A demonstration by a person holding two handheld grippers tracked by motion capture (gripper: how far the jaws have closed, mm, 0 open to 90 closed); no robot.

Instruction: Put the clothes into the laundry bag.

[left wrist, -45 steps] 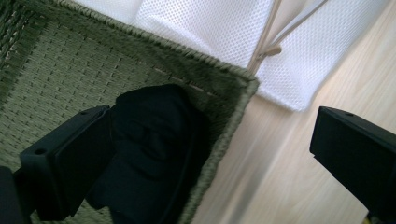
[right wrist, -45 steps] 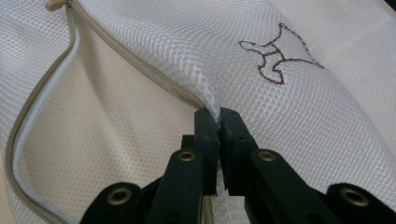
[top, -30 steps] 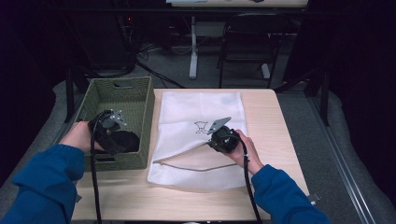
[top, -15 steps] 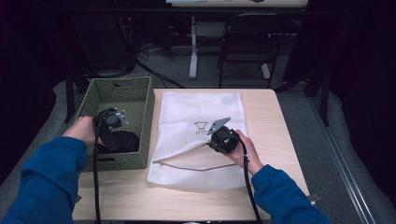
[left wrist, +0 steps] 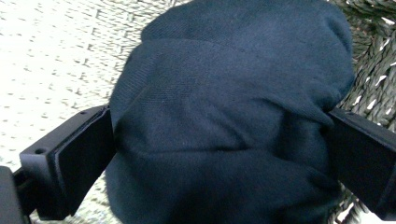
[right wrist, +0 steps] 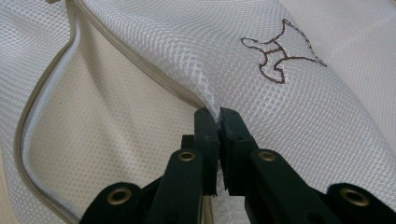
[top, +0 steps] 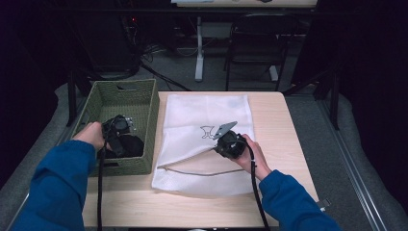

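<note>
Left gripper (top: 117,128) down inside green woven basket (top: 144,103) at tabletop's left edge, jaws clamped on dark navy cloth bundle (left wrist: 233,121); right gripper (right wrist: 217,116) pinched together on white mesh zip bag (top: 207,110) mid-tabletop, lifting its upper layer by the open zip

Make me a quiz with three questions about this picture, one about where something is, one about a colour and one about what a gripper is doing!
1. Where is the dark cloth bundle?
A. in the green basket
B. on the white mesh bag
C. on the floor

2. What colour are the person's sleeves?
A. red
B. blue
C. yellow

3. What is the right gripper doing?
A. hanging open
B. holding a cup
C. pinching the mesh bag

Answers: 1 A, the bundle lies inside the woven walls. 2 B, both arms are blue. 3 C, mesh is pinched between the shut jaws by the zip opening.
</note>
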